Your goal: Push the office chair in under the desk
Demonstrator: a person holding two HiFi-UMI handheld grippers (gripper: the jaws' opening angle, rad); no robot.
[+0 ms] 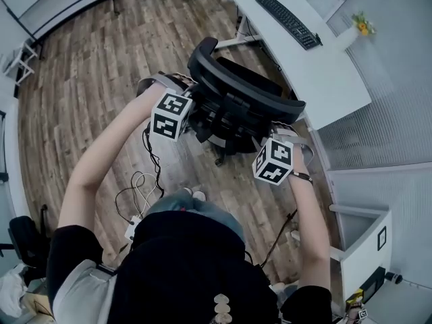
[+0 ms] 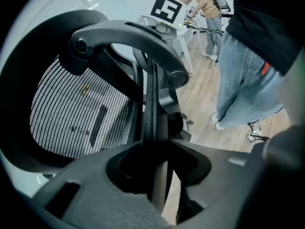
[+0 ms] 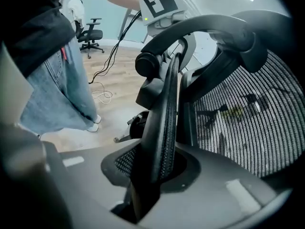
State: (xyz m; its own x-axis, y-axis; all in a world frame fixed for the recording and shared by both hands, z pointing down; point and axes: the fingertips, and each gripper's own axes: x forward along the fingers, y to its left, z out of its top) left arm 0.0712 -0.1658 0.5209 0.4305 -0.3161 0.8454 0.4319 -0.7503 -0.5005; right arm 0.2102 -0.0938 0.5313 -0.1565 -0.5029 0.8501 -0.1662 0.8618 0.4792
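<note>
A black office chair [image 1: 236, 100] with a mesh backrest stands on the wood floor, its seat pointing toward the white desk [image 1: 324, 73] at the upper right. My left gripper [image 1: 189, 111] grips the left edge of the backrest, and my right gripper [image 1: 270, 144] grips the right edge. In the left gripper view the jaws [image 2: 153, 144] are shut on the backrest's rim [image 2: 151, 104], with the headrest arch [image 2: 128, 32] above. In the right gripper view the jaws [image 3: 159, 149] are shut on the mesh rim [image 3: 167, 99].
A black keyboard [image 1: 289, 21] and a white vase with yellow flowers [image 1: 361, 25] sit on the desk. White cables [image 1: 138, 191] lie on the floor near my feet. A white cabinet [image 1: 364, 248] stands at the lower right. Another office chair [image 3: 90, 35] stands far back.
</note>
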